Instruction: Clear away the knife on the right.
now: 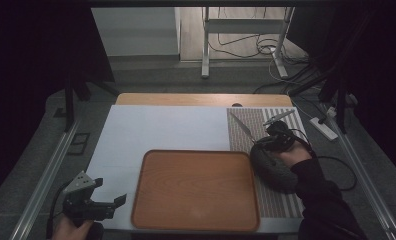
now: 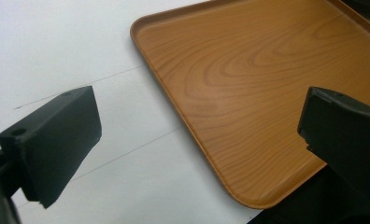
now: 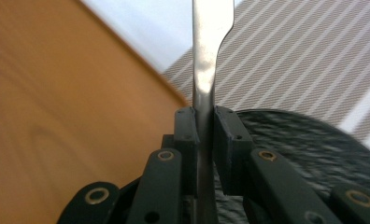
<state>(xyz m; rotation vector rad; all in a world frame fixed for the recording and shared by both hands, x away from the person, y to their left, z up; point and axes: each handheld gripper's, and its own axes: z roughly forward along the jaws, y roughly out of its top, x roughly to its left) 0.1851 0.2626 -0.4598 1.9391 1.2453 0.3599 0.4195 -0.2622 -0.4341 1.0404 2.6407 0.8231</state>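
Observation:
My right gripper (image 1: pixel 258 143) is shut on a flat metal utensil (image 1: pixel 241 127), which juts up and to the left over the striped placemat (image 1: pixel 286 200). In the right gripper view the steel handle (image 3: pixel 206 70) is clamped upright between the two pads of this gripper (image 3: pixel 204 116). A dark round dish (image 1: pixel 272 170) lies on the placemat just under that hand. The wooden tray (image 1: pixel 196 190) sits bare at the table's middle. At the front left my left gripper (image 1: pixel 111 191) stands open beside the tray's left edge, holding nothing (image 2: pixel 202 112).
A second metal utensil (image 1: pixel 278 117) lies at the placemat's far end. A white sheet (image 1: pixel 161 130) covers the table left of and behind the tray (image 2: pixel 248 84). Metal rails run along both table sides.

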